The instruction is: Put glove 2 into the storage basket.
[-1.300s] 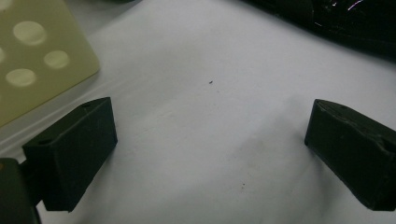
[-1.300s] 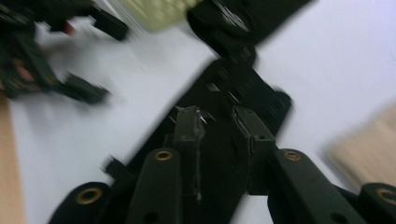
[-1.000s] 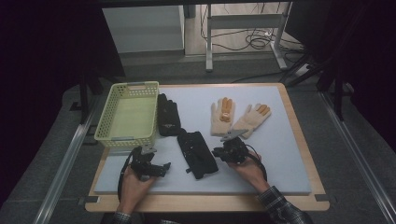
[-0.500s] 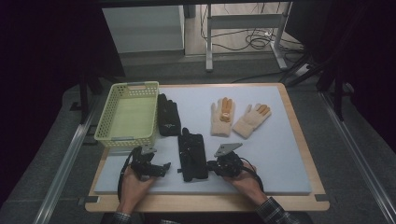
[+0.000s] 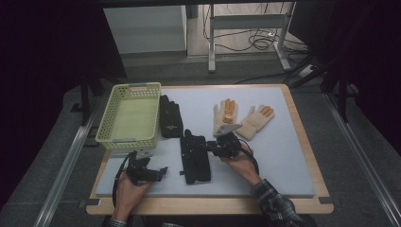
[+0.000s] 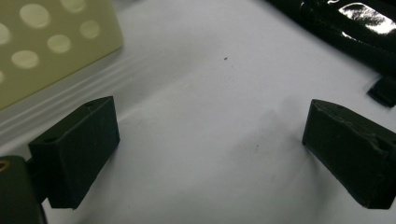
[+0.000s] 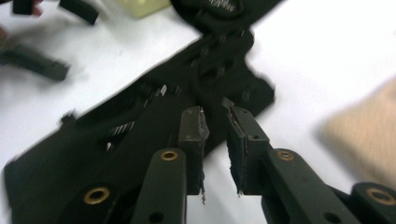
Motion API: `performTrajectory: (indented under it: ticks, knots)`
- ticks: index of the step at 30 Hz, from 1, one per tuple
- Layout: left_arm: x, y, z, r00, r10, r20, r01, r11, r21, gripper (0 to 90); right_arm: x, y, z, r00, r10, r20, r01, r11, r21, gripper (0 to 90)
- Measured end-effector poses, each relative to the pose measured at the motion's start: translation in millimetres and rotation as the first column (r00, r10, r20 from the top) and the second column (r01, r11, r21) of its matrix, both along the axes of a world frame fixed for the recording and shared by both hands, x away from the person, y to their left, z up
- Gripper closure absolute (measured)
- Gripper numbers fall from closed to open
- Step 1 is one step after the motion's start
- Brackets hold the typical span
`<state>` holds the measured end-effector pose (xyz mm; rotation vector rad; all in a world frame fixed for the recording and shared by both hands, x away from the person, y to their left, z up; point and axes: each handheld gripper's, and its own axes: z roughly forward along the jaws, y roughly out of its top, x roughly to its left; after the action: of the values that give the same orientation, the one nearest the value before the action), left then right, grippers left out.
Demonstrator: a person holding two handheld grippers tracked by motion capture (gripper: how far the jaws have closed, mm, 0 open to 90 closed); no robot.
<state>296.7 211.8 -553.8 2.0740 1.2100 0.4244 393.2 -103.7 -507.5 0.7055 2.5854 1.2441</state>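
A black glove (image 5: 195, 158) lies lengthwise in the middle of the white mat (image 5: 279, 161). My right gripper (image 5: 209, 149) is at its right edge, pointing left. In the right gripper view, the jaws (image 7: 214, 112) have just been opening and stand a narrow gap apart. The black glove (image 7: 140, 121) lies just past their tips, with nothing pinched between the pads. My left gripper (image 5: 158, 171) rests near the mat's front left. Its jaws (image 6: 210, 121) are wide open over bare mat. A second black glove (image 5: 170, 116) lies beside the basket.
A yellow-green basket (image 5: 130, 118) stands at the back left, and its perforated wall (image 6: 42, 42) is close to the left gripper. Two cream gloves with orange fingertips (image 5: 224, 116) (image 5: 255, 120) lie behind the right hand. The mat's wooden border (image 5: 213, 205) runs along the front.
My right gripper moved left to the middle black glove, and the glove's near end swung left so it lies straighter. The left gripper stayed put.
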Motion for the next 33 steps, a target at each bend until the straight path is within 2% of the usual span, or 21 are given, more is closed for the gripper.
performTrajectory:
  ticks: [3,4,5,9,13,14,17,20,26,33]
  knots:
    - [0.1,-1.1,-0.3,1.0,-0.003,0.0,0.003,1.0,0.008,2.9,8.7,9.9,1.9,0.9999,0.001,0.012,-0.001,1.0,0.001,73.8]
    - [0.3,-0.6,-0.4,1.0,-0.003,-0.002,0.003,1.0,0.003,2.9,17.8,20.1,3.5,0.9998,0.004,0.021,-0.004,1.0,-0.01,73.5]
    - [0.3,-0.6,-0.4,1.0,-0.003,-0.002,0.003,1.0,0.003,2.9,17.8,20.1,3.5,0.9998,0.004,0.021,-0.004,1.0,-0.01,73.5]
    - [0.4,-0.4,-0.5,1.0,-0.004,-0.002,0.004,1.0,0.004,3.0,41.8,44.6,5.3,0.9998,0.001,0.019,-0.001,1.0,-0.018,72.4]
    - [0.4,-0.4,-0.6,1.0,-0.003,-0.001,0.003,1.0,0.003,3.0,54.5,57.1,4.8,0.9998,-0.002,0.02,0.003,1.0,-0.024,70.5]
    - [0.3,-0.4,-0.7,1.0,-0.003,-0.001,0.003,1.0,0.002,3.0,62.8,63.7,3.7,0.9998,-0.009,0.015,0.009,1.0,-0.025,69.2]
    - [0.3,-0.4,-0.7,1.0,-0.003,-0.002,0.003,1.0,0.002,3.0,71.0,69.6,1.6,0.9999,-0.013,0.008,0.013,1.0,-0.018,67.7]
    - [0.3,-0.5,-0.7,1.0,-0.002,-0.001,0.002,1.0,0.001,3.0,85.2,81.6,-4.3,0.9996,-0.026,0.006,0.026,0.999,-0.032,63.6]
    - [0.3,-0.5,-0.8,1.0,-0.002,-0.001,0.002,1.0,0.0,3.0,96.2,98.6,-12.4,0.9989,-0.046,-0.006,0.046,0.998,-0.036,59.3]
    - [0.3,-0.5,-0.9,1.0,-0.003,0.001,0.003,1.0,0.0,3.0,108.3,122.1,-24.8,0.9971,-0.071,-0.027,0.069,0.996,-0.062,47.7]
